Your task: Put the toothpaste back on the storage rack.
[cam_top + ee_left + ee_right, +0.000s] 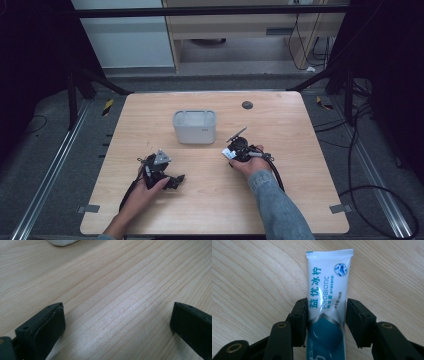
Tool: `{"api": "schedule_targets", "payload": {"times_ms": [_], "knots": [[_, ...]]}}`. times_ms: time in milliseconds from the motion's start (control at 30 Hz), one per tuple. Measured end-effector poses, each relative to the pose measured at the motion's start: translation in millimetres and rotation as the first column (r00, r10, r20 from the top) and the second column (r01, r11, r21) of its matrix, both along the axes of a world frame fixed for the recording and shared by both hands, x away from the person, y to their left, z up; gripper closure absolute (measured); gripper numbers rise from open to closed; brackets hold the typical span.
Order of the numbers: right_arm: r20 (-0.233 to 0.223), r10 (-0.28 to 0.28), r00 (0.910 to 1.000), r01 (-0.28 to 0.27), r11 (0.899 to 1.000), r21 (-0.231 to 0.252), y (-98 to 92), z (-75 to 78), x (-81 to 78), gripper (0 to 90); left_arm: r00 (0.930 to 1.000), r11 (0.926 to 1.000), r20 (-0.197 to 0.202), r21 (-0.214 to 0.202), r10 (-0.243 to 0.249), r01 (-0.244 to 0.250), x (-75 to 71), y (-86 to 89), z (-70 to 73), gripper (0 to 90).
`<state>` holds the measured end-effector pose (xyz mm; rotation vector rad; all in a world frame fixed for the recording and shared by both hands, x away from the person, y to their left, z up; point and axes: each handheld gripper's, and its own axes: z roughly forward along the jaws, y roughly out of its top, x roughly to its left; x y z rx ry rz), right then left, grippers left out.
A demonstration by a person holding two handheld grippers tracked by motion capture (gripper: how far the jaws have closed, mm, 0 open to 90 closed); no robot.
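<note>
While flat, white-and-teal probiotic sachet (327,307), glossy

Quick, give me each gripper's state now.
Left gripper: open, nothing between its jaws.
Right gripper: shut on the sachet, jaws at its edges.

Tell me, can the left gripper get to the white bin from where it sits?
Probably yes. The left gripper rests open on the table, and only bare wood lies between it and the white bin; the right gripper sits off to the side.
</note>
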<state>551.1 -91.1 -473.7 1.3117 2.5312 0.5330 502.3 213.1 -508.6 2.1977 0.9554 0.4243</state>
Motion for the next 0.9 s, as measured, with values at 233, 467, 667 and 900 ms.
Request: {"api": "schedule_targets", "payload": {"times_ms": [233,467,667,900], "knots": [[-0.003,0.002,1.0,-0.002,1.0,0.004,-0.5,0.1,1.2,54.0,1.0,1.0,0.0,0.0,-0.001,0.001,0.2,-0.1,0.0,0.0],[-0.001,-0.003,1.0,0.003,1.0,0.008,-1.5,0.0,1.7,55.4,1.0,1.0,0.0,0.001,-0.001,0.001,0.3,-0.1,0.0,0.0],[0.004,0.004,1.0,-0.004,1.0,0.003,-2.7,0.0,1.9,58.7,1.0,1.0,0.0,-0.001,-0.001,0.001,0.4,-0.2,-0.1,0.0],[0.021,0.003,0.9998,-0.002,1.0,-0.024,-1.6,1.5,-0.3,67.2,1.0,1.0,0.0,0.0,-0.001,0.001,0.4,-0.2,-0.1,0.0]]}}
